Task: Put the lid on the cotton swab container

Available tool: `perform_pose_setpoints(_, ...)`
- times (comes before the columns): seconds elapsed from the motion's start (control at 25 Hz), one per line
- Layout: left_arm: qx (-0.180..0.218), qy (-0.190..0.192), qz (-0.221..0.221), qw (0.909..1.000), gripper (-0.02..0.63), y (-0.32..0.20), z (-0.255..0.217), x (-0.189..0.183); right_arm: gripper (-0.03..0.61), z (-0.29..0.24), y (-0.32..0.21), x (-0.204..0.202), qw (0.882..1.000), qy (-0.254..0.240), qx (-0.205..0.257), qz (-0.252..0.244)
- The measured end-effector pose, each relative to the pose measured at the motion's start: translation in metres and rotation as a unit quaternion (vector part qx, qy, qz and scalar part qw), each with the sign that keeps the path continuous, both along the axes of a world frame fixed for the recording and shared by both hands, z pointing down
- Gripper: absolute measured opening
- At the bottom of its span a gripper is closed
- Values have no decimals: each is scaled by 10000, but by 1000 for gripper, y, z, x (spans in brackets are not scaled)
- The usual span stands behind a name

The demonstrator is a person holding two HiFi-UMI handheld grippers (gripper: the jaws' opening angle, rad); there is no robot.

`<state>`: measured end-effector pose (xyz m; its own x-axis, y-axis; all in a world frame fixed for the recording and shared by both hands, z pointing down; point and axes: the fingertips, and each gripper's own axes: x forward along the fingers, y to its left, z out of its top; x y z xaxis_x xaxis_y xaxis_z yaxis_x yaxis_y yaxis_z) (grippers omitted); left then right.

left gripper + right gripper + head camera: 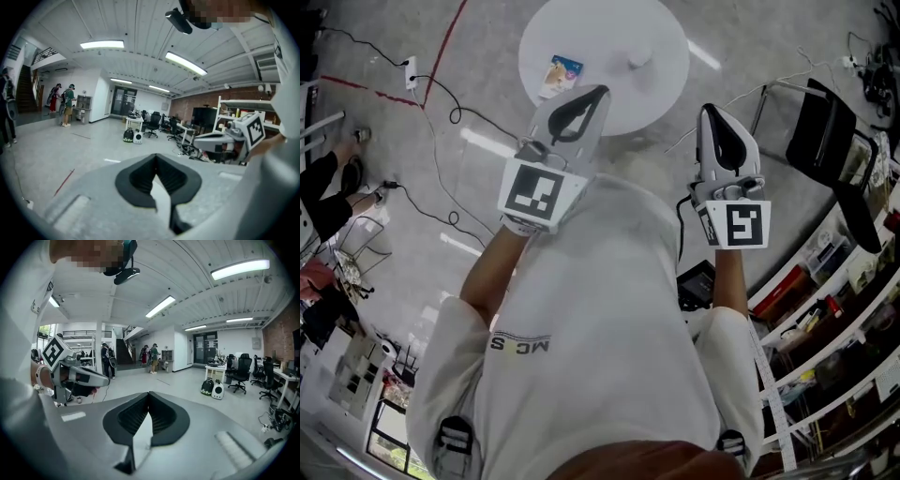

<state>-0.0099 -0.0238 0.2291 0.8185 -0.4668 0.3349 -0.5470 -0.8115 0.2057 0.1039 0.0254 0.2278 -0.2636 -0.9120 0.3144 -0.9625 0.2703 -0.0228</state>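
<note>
A small white round object stands on a round white table ahead of me; I cannot tell whether it is the swab container or its lid. A blue and white packet lies near the table's left edge. My left gripper is held at chest height, short of the table, jaws together and empty. My right gripper is level with it and also shut on nothing. Both gripper views look out across the room: the left gripper and the right gripper show closed tips.
A black chair stands to the right of the table, with loaded shelves beyond it. Cables and a power strip lie on the floor at left beside a red tape line. Desks and office chairs fill the far room.
</note>
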Motion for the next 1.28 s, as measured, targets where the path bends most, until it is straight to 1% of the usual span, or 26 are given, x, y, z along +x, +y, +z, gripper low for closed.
perform_pose_setpoints(0.16, -237, -51, -52, 9997, 0, -19, 13, 17, -12, 16, -29, 11, 9995, -48, -156, -270)
perform_pose_setpoints(0.32, -213, -243, -182, 9993, 0, -28, 26, 35, -12, 29, -45, 22, 9979, -70, -231, -600)
perform_pose_setpoints(0.56, -271, -364, -407, 9981, 0, -41, 44, 57, -12, 52, -70, 33, 9947, -47, -309, -975)
perform_pose_setpoints(0.76, -325, -575, -631, 9958, 0, -41, 67, 72, -12, 70, -78, 44, 9922, -127, -330, -1195)
perform_pose_setpoints(0.92, -304, -670, -795, 9941, 0, -51, 91, 70, -12, 91, -92, 35, 9912, -125, -285, -1285)
perform_pose_setpoints(1.12, -498, -770, -1027, 9905, 0, -60, 129, 57, -12, 135, -108, 18, 9857, -33, -506, -1605)
perform_pose_setpoints(1.28, -740, -802, -1274, 9858, 0, -67, 167, 46, -12, 174, -118, 5, 9785, 256, -687, -1930)
